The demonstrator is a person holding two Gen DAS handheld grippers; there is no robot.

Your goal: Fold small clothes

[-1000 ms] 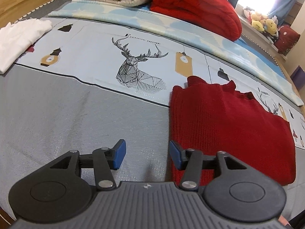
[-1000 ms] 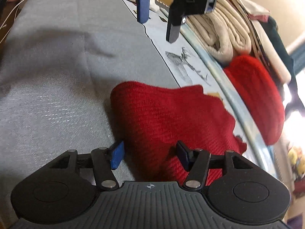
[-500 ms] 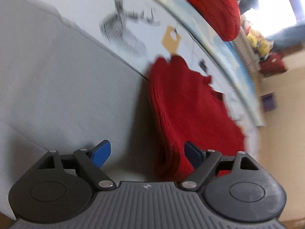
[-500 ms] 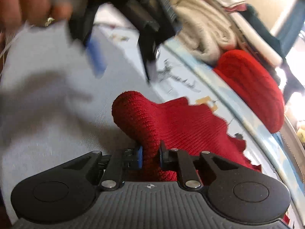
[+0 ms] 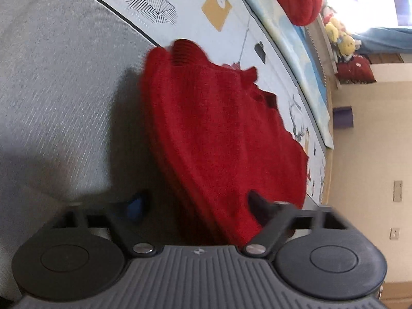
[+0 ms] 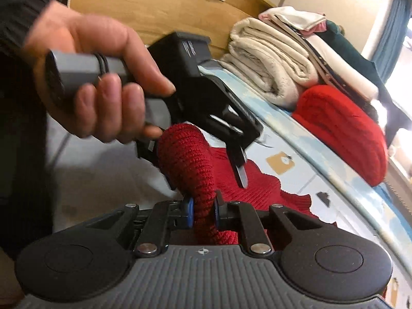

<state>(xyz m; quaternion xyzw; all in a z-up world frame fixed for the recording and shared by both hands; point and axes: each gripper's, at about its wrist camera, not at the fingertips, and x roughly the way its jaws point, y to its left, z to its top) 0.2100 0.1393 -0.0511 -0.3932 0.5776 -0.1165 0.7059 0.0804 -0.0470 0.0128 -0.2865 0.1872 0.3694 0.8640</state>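
Observation:
A dark red knitted sweater (image 5: 221, 128) lies folded on the bed sheet. My left gripper (image 5: 195, 206) is open, tilted on its side, with its jaws straddling the sweater's near edge, one finger under the edge and one on top. My right gripper (image 6: 202, 208) is shut on a raised fold of the same sweater (image 6: 188, 159) and lifts it off the bed. In the right wrist view the left gripper (image 6: 206, 152) and the hand (image 6: 90, 77) holding it are just behind that fold.
The bed has a grey sheet (image 5: 51, 77) with a deer print panel (image 5: 149, 2). Folded cream blankets (image 6: 270, 59) and a red blanket (image 6: 340, 126) are stacked at the far side by a wooden headboard (image 6: 154, 2). Plush toys (image 5: 340, 38) sit beyond the bed.
My right gripper has shut on the sweater's edge and lifted it. My left gripper has rolled sideways and moved down onto the sweater's edge, staying open.

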